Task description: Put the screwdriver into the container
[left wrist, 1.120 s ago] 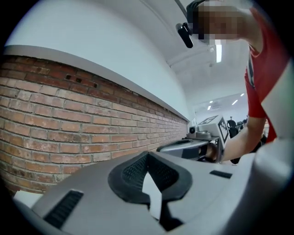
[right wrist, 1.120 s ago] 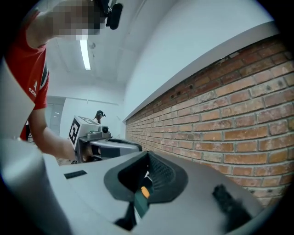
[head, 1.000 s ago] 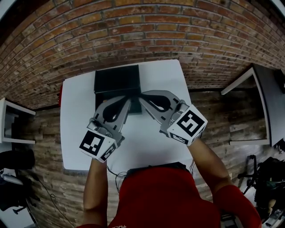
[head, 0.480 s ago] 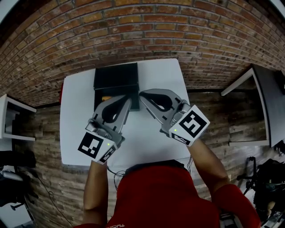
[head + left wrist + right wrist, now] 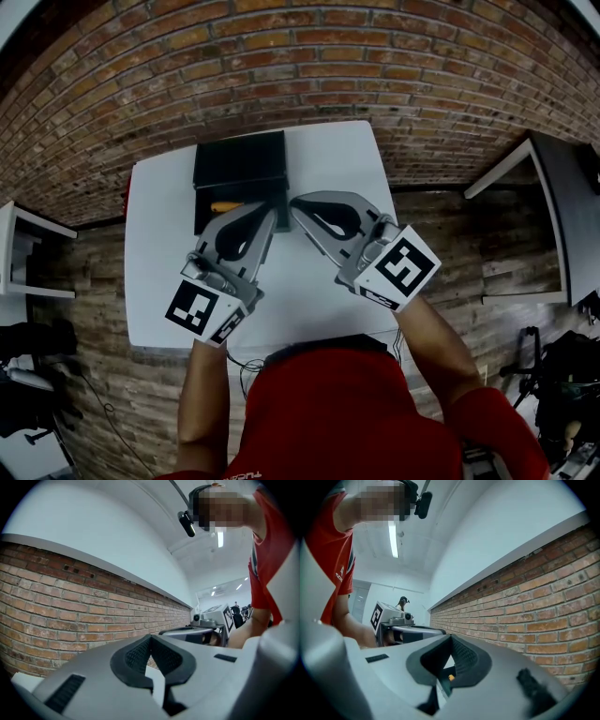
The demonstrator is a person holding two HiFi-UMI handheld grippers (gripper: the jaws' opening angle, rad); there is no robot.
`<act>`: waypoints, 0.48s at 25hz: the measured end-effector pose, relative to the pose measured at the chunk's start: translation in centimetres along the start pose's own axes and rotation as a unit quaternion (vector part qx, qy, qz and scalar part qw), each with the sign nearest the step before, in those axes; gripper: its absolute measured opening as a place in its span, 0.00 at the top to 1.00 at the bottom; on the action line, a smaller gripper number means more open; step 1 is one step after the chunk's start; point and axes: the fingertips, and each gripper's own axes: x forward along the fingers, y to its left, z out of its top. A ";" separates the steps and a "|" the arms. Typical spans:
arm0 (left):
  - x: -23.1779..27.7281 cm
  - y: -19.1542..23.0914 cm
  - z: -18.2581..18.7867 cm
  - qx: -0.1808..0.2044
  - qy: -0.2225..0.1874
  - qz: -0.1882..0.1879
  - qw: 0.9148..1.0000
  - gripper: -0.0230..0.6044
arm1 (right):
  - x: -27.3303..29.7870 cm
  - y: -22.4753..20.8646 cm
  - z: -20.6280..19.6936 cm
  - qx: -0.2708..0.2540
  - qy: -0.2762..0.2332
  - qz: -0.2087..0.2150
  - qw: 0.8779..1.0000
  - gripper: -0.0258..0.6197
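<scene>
1. Left tool point(image 5: 270, 212): jaws closed on nothing, held level above the tabletop point(image 5: 159, 272).
2. Right tool point(image 5: 296, 201): jaws closed, empty, tip just beside the left tool's tip.
3. Screwdriver point(image 5: 223, 206): its orange handle lies inside the container point(image 5: 239, 157), just ahead of the left tool's tip.
4. Judgement: placement appears complete, which is why neither tool grips anything.
</scene>
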 end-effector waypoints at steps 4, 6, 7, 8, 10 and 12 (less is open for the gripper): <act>0.3 -0.2 -0.4 -0.002 0.001 -0.001 1.000 0.94 | -0.2 0.1 -0.5 0.001 0.004 0.001 1.000 0.91; 0.4 -0.3 -0.4 -0.003 0.002 -0.001 1.000 0.94 | -0.3 -0.1 -0.5 0.001 0.003 0.001 1.000 0.91; 0.5 -0.2 -0.4 -0.004 0.002 -0.002 1.000 0.94 | -0.3 -0.1 -0.4 0.001 0.003 0.001 1.000 0.91; 0.5 -0.2 -0.4 -0.004 0.002 -0.002 1.000 0.94 | -0.3 -0.2 -0.4 0.002 0.003 0.001 1.000 0.91; 0.6 -0.1 -0.4 -0.005 0.002 -0.003 1.000 0.94 | -0.2 -0.4 -0.3 0.002 0.002 0.001 1.000 0.91; 0.7 -0.1 -0.5 -0.005 0.003 -0.003 1.000 0.94 | -0.2 -0.5 -0.3 0.003 0.002 0.001 1.000 0.91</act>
